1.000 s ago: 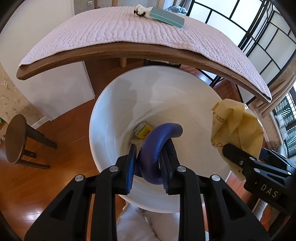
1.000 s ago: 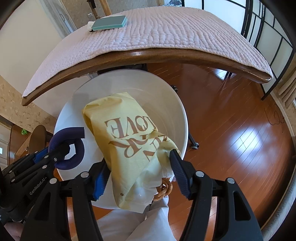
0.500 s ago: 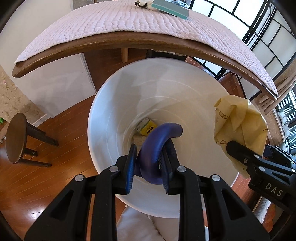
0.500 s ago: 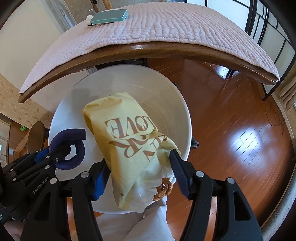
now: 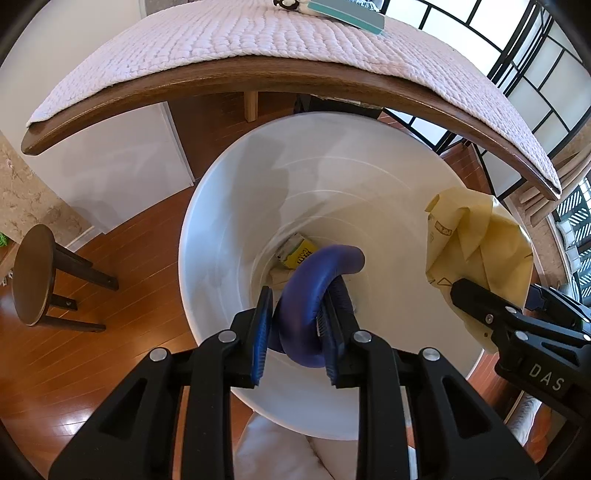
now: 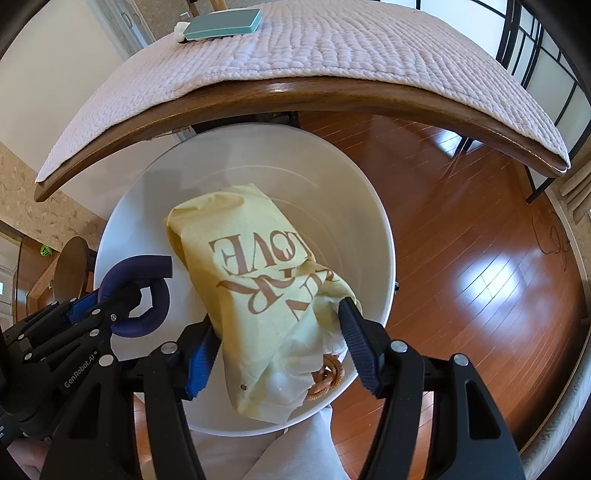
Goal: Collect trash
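Observation:
A white round bin (image 5: 221,206) (image 6: 373,206) stands on the wooden floor just in front of the table. My left gripper (image 5: 299,306) (image 6: 110,295) is shut on a bent purple foam tube (image 5: 314,273) (image 6: 144,291) and holds it over the bin's mouth. My right gripper (image 6: 280,317) (image 5: 480,306) is shut on a crumpled yellow paper bag (image 6: 258,266) (image 5: 480,236) with brown lettering, also over the bin. A twisted brown cord handle (image 6: 327,376) hangs from the bag's near end. Down in the bin lies a yellow packet (image 5: 299,251).
A wooden table (image 5: 258,77) (image 6: 332,92) with a quilted pale cloth (image 5: 258,33) overhangs the bin's far side. A teal box (image 6: 221,24) (image 5: 347,13) lies on it. A small dark stool (image 5: 33,280) stands left. White trouser legs (image 6: 258,450) of the person show below.
Both wrist views have drawn a little closer to the bin, which looks larger now. Both grips are unchanged.

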Tool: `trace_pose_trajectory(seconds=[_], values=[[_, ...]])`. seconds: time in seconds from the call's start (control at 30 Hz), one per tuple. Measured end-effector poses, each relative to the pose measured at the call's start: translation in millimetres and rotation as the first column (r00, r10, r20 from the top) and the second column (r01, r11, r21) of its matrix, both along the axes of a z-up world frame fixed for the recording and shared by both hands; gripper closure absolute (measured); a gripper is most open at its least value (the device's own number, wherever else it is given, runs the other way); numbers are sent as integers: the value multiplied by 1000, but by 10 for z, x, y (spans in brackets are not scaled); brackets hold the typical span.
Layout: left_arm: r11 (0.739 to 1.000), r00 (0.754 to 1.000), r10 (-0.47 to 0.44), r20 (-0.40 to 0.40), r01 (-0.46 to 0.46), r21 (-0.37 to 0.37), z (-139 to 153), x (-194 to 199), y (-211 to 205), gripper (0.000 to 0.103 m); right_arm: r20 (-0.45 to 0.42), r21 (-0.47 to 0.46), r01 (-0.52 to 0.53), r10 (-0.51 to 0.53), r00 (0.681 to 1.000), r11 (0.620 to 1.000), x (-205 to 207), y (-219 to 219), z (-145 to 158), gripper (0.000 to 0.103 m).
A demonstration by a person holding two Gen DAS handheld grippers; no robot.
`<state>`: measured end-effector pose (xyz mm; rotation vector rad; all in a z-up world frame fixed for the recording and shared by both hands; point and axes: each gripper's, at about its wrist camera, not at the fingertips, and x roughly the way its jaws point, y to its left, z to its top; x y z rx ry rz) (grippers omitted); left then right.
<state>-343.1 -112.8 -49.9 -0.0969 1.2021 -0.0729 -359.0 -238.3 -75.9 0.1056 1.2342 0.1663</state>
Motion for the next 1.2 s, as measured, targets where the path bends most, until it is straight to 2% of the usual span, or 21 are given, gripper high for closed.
trace_pose_trajectory(seconds=[0.9, 1.0, 1.03, 1.1, 1.13, 1.2], values=[[1000, 1000, 3, 1, -3, 15, 2, 28, 0, 76, -3, 22, 10, -10, 1000, 1000, 33, -47, -30, 40], [1000, 1000, 9, -4, -9, 14, 3, 34, 14, 76, -11, 35, 16, -15, 1000, 999, 35, -67, -34, 37], [1000, 1000, 11, -5, -11, 14, 3, 38, 24, 76, -9, 39, 18, -18, 1000, 999, 32, -79, -25, 32], [1000, 1000, 15, -6, -15, 15, 2, 49, 37, 75, -1, 46, 22, -21, 1000, 999, 30, -93, -6, 30], [1000, 1000, 18, -7, -18, 14, 1, 50, 50, 72, 2, 46, 21, -21, 1000, 999, 30, -101, 4, 30], [1000, 1000, 22, 0, -22, 12, 17, 54, 69, 56, 11, 45, 19, -20, 1000, 999, 26, -120, 40, 30]])
